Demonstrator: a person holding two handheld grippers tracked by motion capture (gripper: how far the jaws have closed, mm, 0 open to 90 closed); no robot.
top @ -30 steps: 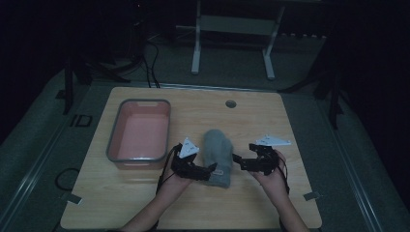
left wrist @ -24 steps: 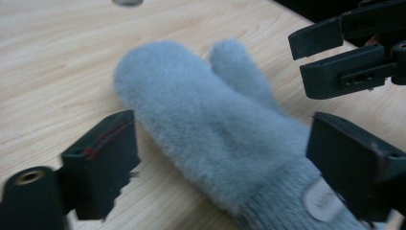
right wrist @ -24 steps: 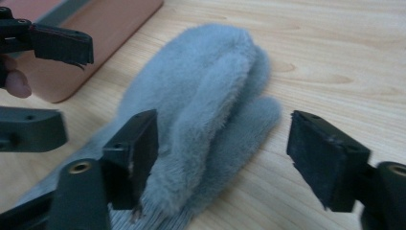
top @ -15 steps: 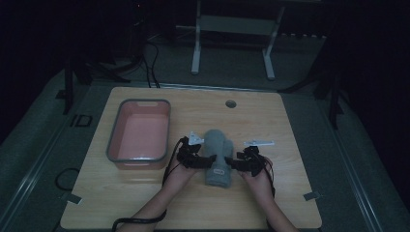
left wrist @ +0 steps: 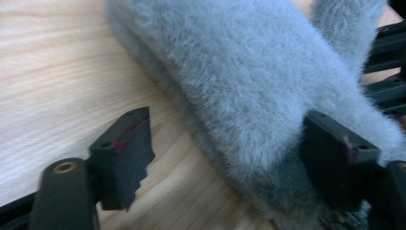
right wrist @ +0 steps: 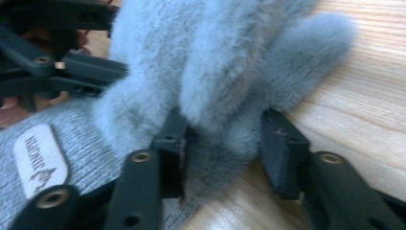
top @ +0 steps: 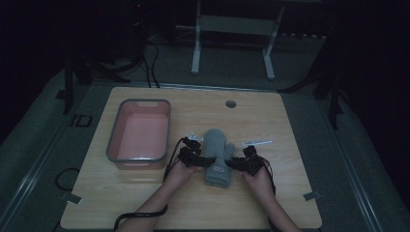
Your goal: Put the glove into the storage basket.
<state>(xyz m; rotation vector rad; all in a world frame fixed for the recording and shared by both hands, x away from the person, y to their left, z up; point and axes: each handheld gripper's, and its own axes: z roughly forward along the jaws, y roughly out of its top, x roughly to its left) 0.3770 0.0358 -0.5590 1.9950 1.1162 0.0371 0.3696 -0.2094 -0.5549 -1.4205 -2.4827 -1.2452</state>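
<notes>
On the worktop, just right of the pink tray, we see a grey fuzzy mitten lying flat. Our left claw has been closing, half-open at the mitten's left edge: one pad in the fur, the other clear. Our right claw, also closing, pinches the fur by the thumb.

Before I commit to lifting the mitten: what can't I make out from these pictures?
- Left tool: left gripper view, fur of the grey mitten covers its far pad; contact unclear.
- Right tool: right gripper view, fur hides how much of the mitten's edge is pinched.
- Cuff label: blurred, lettering unreadable.
- Pink bin: high view, too dark to judge inside.
</notes>
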